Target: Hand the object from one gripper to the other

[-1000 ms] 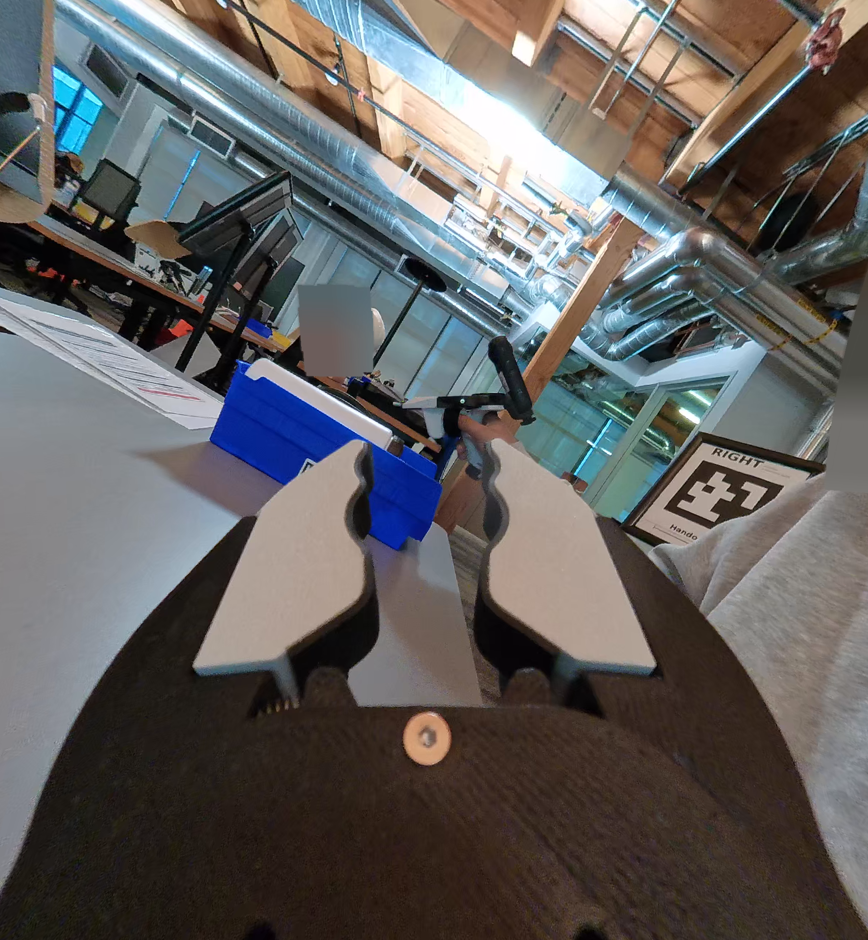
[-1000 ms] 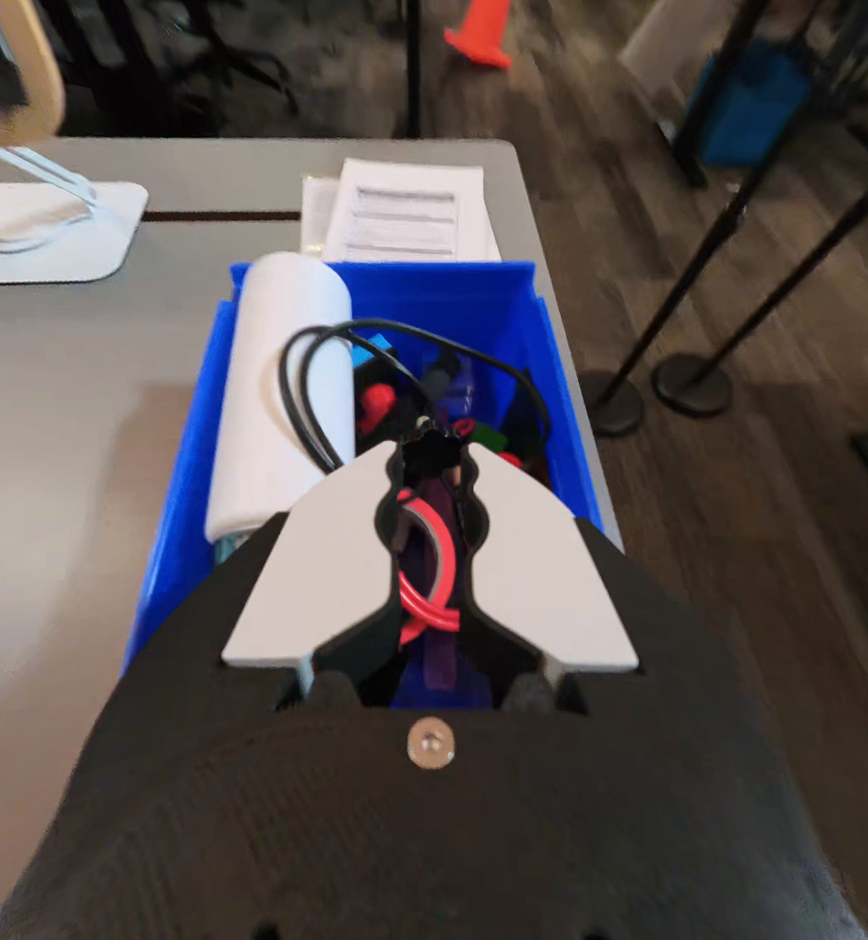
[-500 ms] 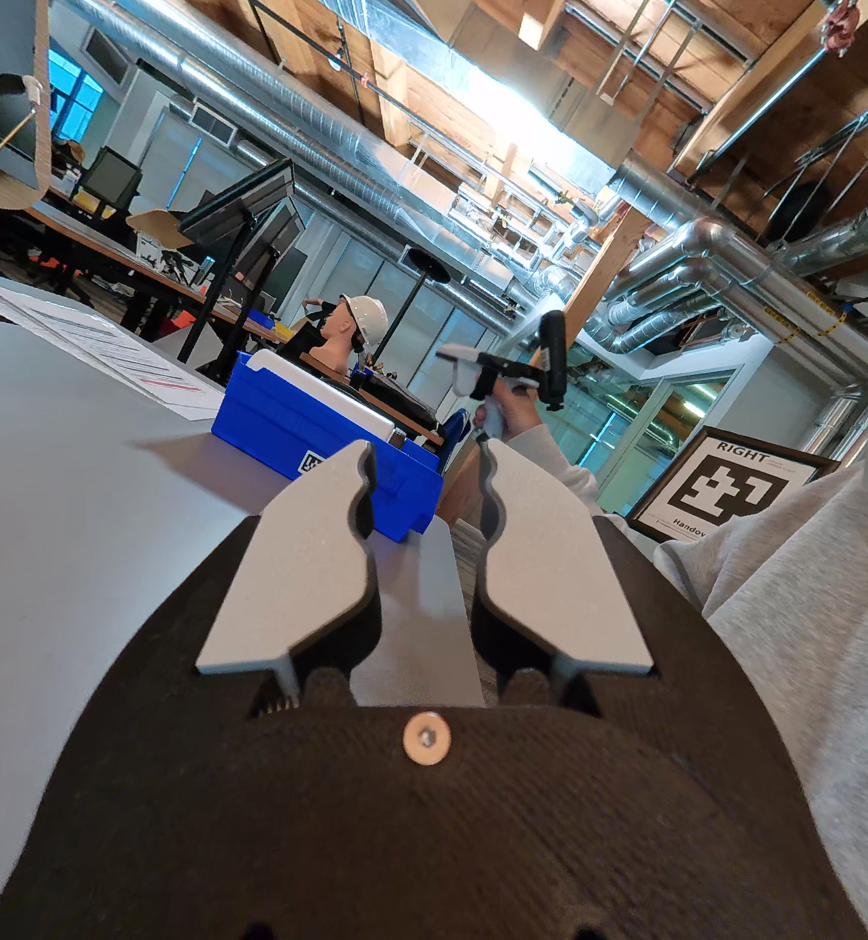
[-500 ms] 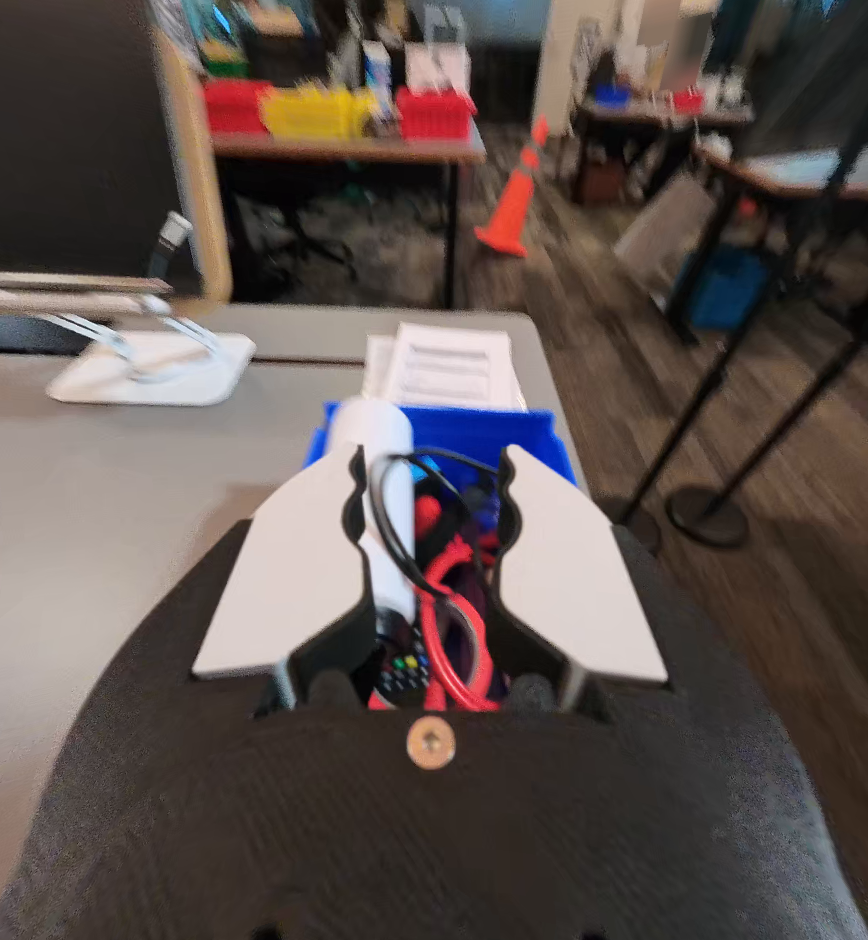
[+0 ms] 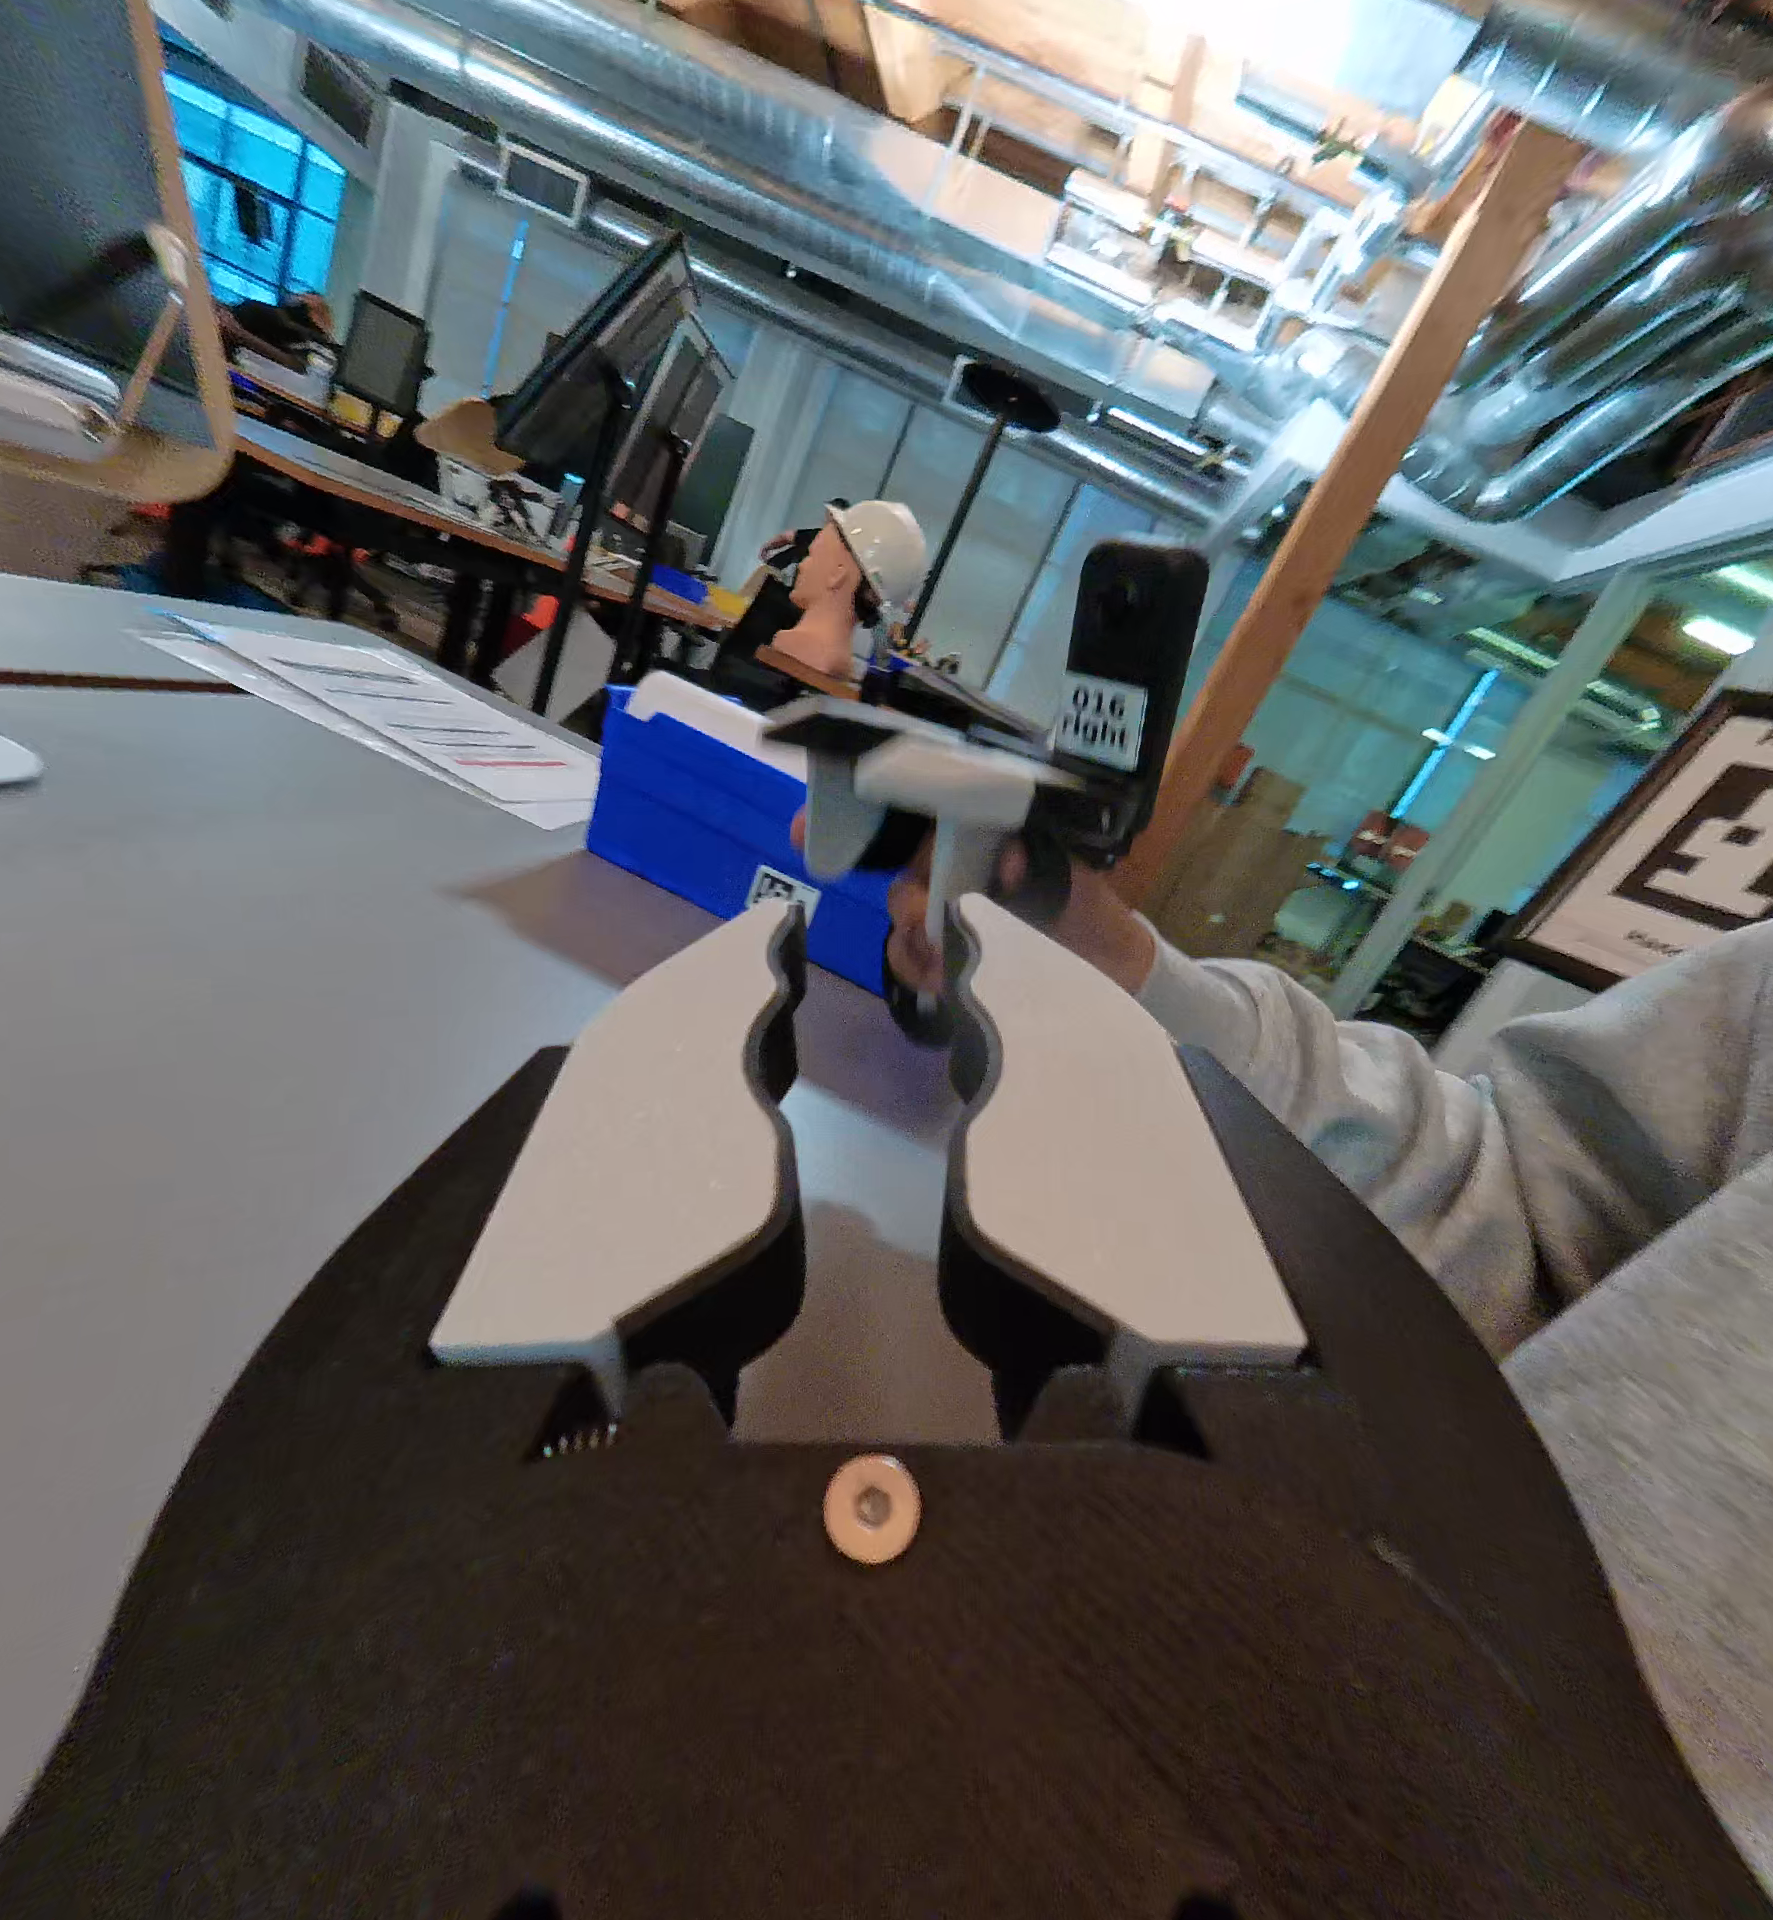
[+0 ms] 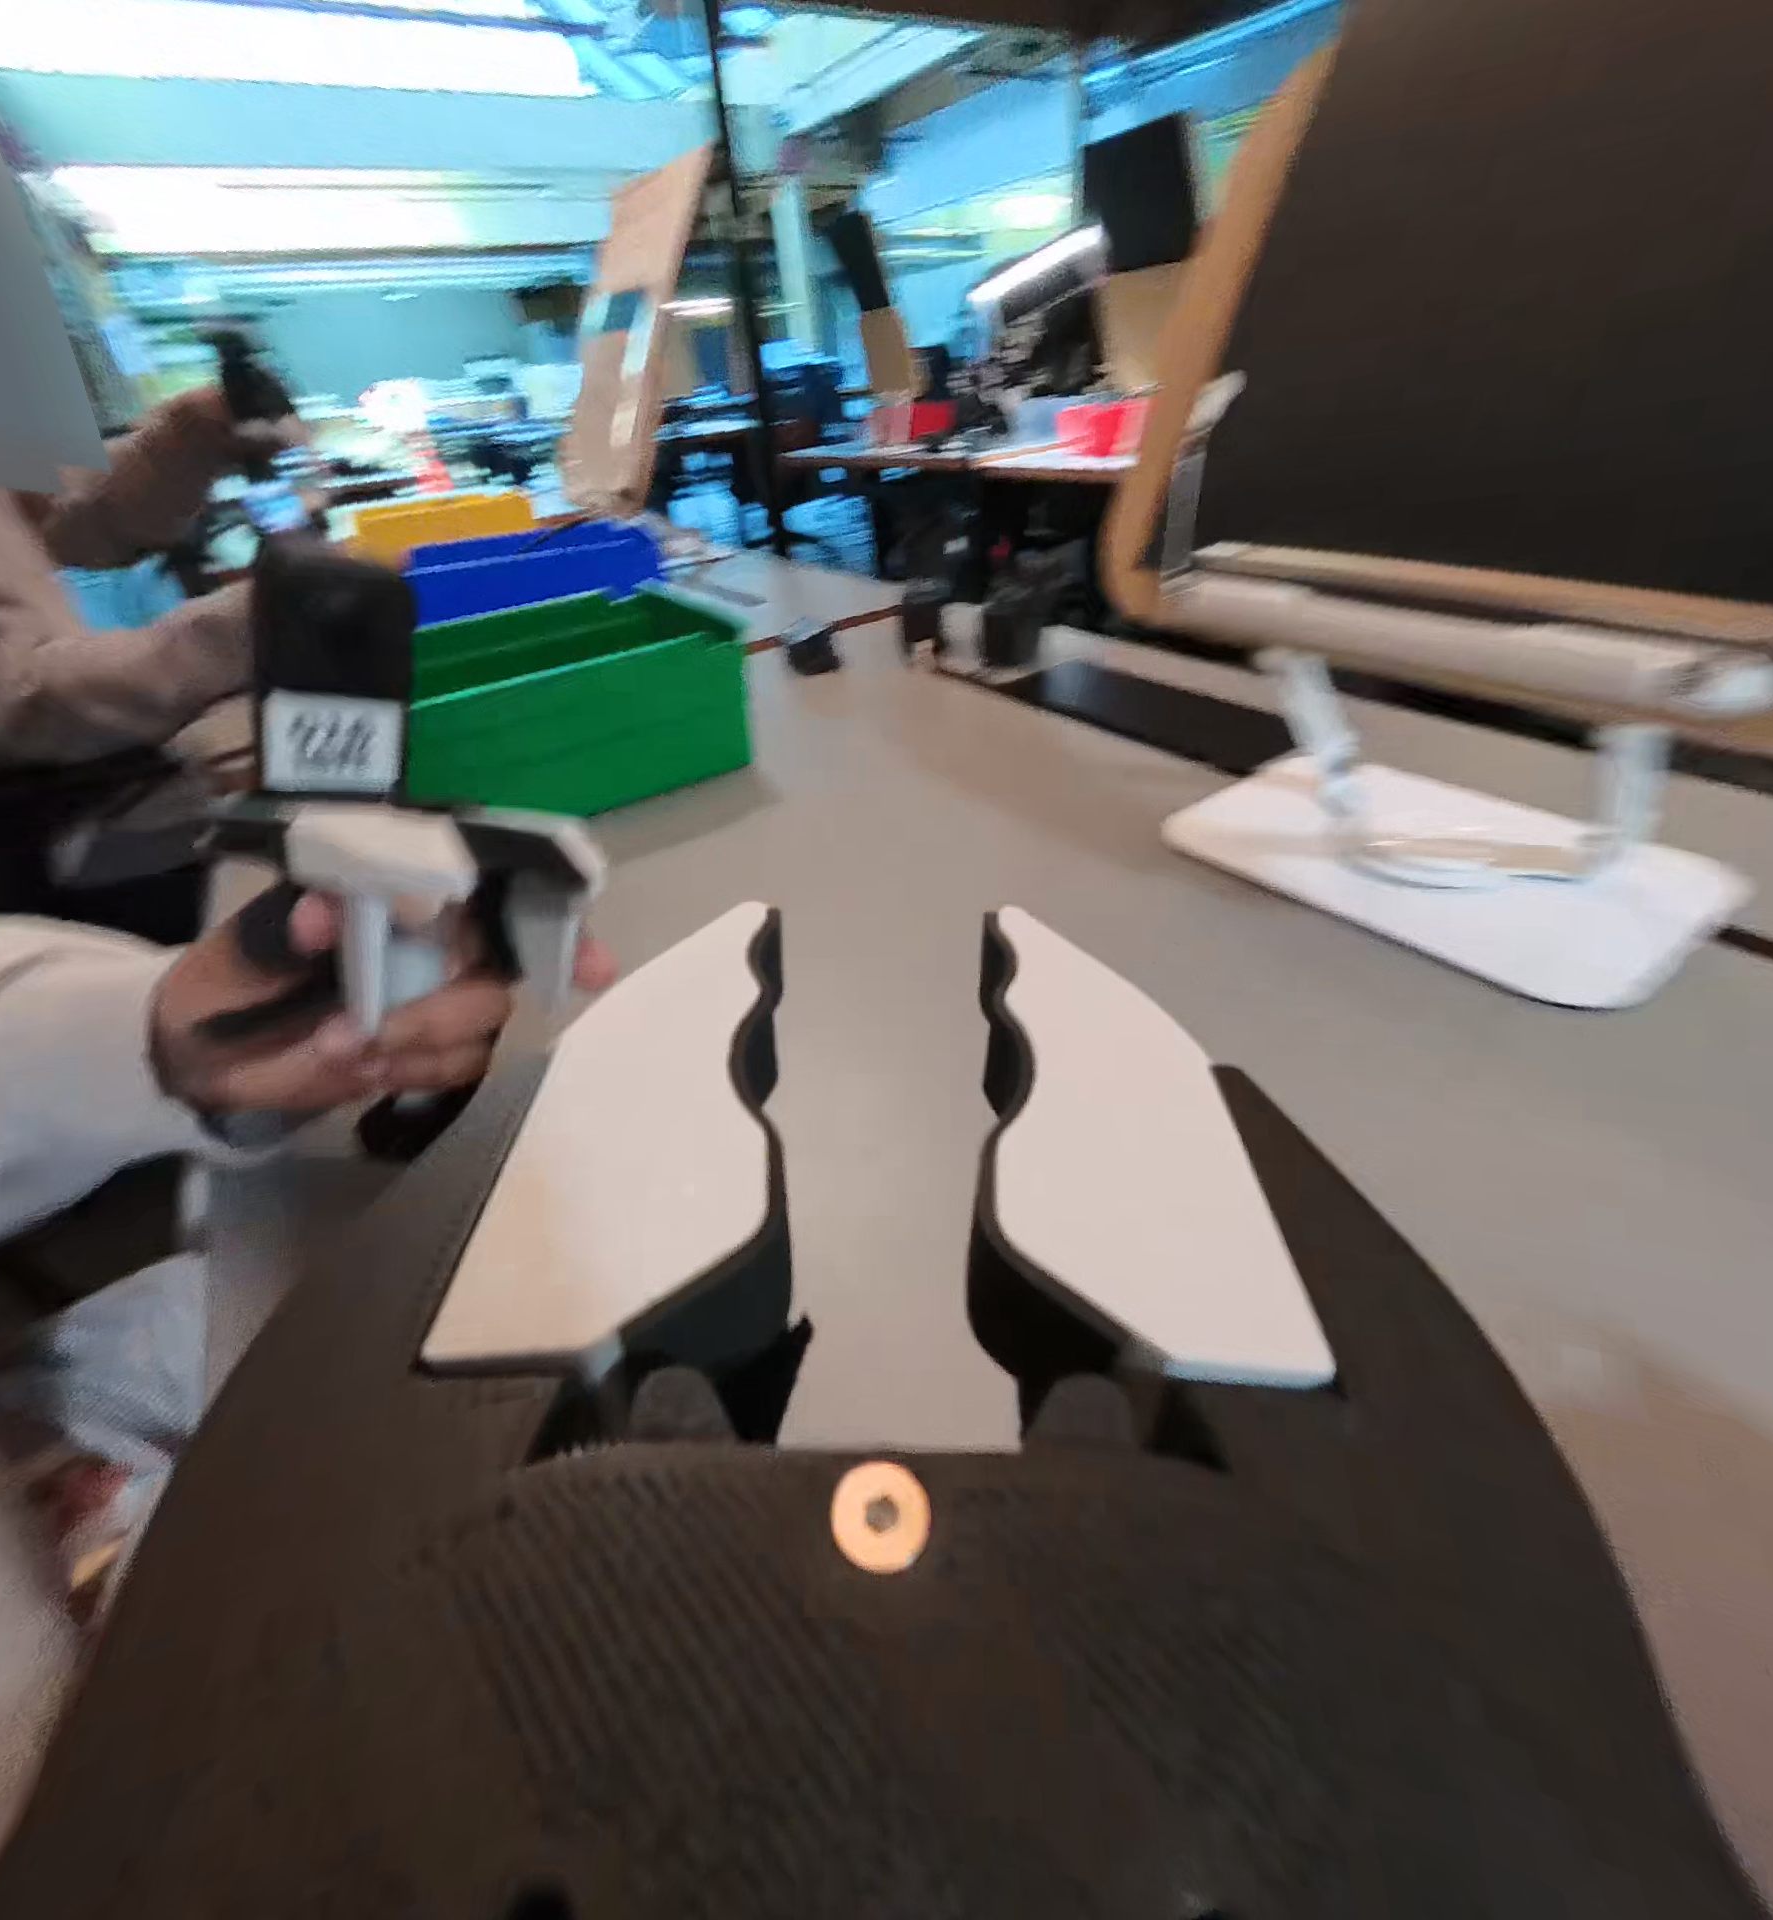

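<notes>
Over a grey table (image 5: 186, 1039), the left gripper (image 5: 877, 920) and right gripper (image 6: 880, 925) face each other, jaws apart and empty, beside a blue bin (image 5: 695, 790).

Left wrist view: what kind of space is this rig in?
Likely an open-plan lab or workshop office. Exposed metal ducts and a wooden post run overhead, desks with monitors stand behind, and a blue parts bin sits on the grey table.
</notes>
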Available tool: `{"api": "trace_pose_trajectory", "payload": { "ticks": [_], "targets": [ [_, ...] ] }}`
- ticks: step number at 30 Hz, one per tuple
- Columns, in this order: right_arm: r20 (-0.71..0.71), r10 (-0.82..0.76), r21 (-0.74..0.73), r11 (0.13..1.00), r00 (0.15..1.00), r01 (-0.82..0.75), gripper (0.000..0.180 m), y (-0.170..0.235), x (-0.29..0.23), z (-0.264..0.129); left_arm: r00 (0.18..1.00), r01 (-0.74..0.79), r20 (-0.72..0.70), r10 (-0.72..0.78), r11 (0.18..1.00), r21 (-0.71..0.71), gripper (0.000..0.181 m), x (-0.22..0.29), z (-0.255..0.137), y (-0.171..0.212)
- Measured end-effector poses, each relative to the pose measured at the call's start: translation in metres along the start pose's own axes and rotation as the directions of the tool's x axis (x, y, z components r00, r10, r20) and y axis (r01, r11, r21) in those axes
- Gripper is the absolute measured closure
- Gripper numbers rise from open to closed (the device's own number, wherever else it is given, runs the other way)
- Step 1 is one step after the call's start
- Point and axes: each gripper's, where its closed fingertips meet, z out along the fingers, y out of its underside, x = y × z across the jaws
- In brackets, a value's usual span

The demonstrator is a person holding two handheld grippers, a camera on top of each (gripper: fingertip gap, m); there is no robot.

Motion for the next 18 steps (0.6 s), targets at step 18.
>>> {"api": "trace_pose_trajectory", "payload": {
  "ticks": [18],
  "targets": [
    [-0.040,0.089,-0.006,0.996,0.995,-0.090,0.147,0.052,-0.045,0.052,0.741,-0.305,0.305,0.598,0.705,-0.641,0.177,-0.122,-0.303,-0.144]
  ]
}}
